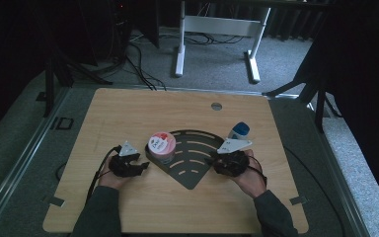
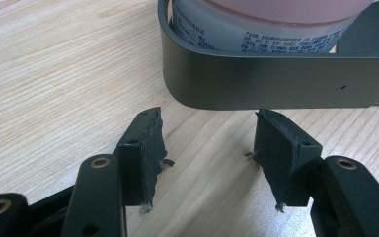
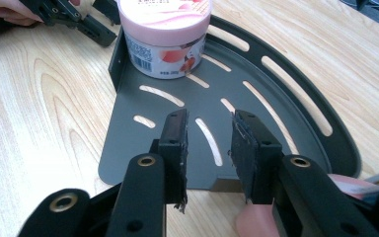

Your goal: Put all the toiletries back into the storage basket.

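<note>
Behind the grey tray, a blue-capped bottle beside the right gripper.

Wooden table — grey tray, bottle

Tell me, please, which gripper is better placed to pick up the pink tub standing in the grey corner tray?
Left, probably. The left gripper lies just outside the tray wall, beside the pink tub, jaws open. The right gripper sits at the tray's far corner, farther off.

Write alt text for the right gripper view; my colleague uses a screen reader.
The right gripper hangs with its jaws apart and empty above a dark grey slotted fan-shaped tray. A pink-lidded tub stands in the tray's far corner, on a wooden table.
</note>
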Motion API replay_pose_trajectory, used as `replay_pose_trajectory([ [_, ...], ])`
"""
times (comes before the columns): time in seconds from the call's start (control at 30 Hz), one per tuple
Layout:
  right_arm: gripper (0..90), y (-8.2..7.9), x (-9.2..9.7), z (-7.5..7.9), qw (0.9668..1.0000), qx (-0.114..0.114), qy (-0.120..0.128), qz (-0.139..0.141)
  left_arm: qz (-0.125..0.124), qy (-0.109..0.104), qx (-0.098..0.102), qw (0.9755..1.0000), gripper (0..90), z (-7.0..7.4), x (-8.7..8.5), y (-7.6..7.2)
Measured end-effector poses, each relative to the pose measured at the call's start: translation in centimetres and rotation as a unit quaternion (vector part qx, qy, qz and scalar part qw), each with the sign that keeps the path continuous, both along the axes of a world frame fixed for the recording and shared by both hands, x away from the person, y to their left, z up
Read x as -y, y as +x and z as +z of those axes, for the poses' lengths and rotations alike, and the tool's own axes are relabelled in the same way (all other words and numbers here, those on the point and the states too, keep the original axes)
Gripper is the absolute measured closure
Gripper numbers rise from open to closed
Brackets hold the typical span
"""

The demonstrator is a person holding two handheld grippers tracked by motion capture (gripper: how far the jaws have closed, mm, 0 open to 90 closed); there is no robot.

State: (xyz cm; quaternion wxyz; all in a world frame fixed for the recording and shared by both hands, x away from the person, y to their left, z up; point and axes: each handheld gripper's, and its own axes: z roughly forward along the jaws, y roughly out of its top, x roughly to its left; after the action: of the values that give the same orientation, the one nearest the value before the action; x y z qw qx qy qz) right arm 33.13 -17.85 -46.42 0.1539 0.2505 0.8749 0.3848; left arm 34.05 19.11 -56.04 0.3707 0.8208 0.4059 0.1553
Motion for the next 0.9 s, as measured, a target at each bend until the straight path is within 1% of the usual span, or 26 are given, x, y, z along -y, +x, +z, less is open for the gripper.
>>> replay_pose_trajectory([
  [0.27,65.4,0.0,0.7,1.1,1.0,0.005,-0.005,-0.002,-0.001,-0.001,-0.001,1.0,44.5,0.0,0.0,0.0],
  [0.37,64.6,0.1,0.9,1.4,1.0,0.005,-0.005,0.001,-0.001,0.0,0.0,1.0,44.4,0.0,0.1,0.0],
  [0.63,63.4,0.3,1.4,2.2,0.9999,0.008,-0.015,-0.003,-0.002,0.0,0.0,1.0,44.4,0.0,0.1,0.0],
  [0.9,61.5,0.6,2.0,3.0,0.9998,0.005,-0.018,-0.004,-0.002,-0.001,-0.001,1.0,44.3,0.0,0.1,0.0],
])
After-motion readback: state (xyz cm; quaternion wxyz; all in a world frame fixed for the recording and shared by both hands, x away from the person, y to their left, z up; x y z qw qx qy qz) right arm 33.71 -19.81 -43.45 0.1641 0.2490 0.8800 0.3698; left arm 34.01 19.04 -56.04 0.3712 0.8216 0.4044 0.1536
